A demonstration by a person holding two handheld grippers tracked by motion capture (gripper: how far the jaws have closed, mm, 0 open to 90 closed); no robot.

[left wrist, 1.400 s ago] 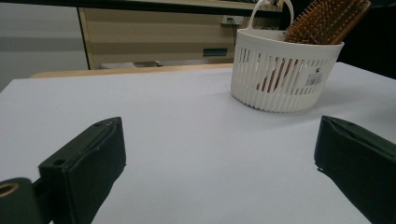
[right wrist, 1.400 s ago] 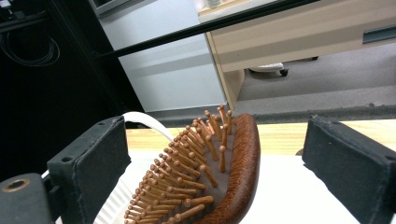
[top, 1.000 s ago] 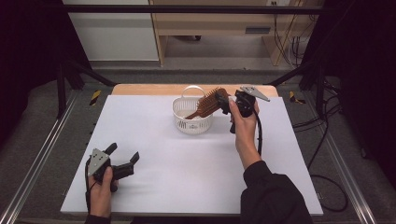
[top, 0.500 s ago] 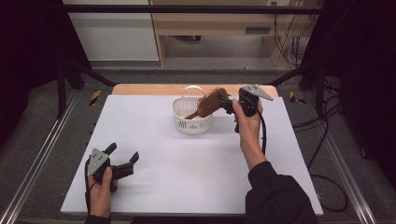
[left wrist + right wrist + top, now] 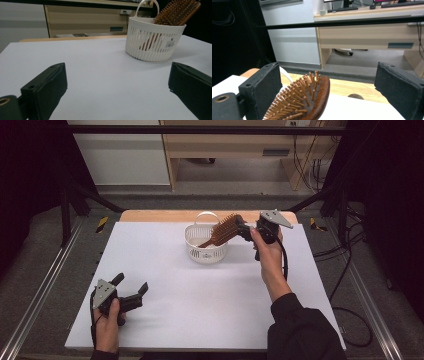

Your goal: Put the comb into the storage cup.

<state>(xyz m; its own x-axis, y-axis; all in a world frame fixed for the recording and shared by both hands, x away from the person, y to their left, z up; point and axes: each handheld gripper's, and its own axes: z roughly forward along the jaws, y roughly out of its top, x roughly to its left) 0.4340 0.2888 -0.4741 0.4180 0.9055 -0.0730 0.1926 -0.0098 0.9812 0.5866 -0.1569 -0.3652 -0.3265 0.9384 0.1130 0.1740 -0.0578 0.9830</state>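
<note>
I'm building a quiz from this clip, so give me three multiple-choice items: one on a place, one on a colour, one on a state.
1. Where does the hairbrush rest?
A. flat on the table
B. in the basket, handle down
C. in the left tool

2. What colour is the basket?
A. white
B. blue
C. black

3. How do the right tool's jaws stand?
A. clamped on the brush
B. wide open
C. shut on nothing

Key: B, its head sticks up above the rim; A, its ribbed wall is white; B, the right gripper view shows a wide gap with the brush head loose between the jaws.
</note>
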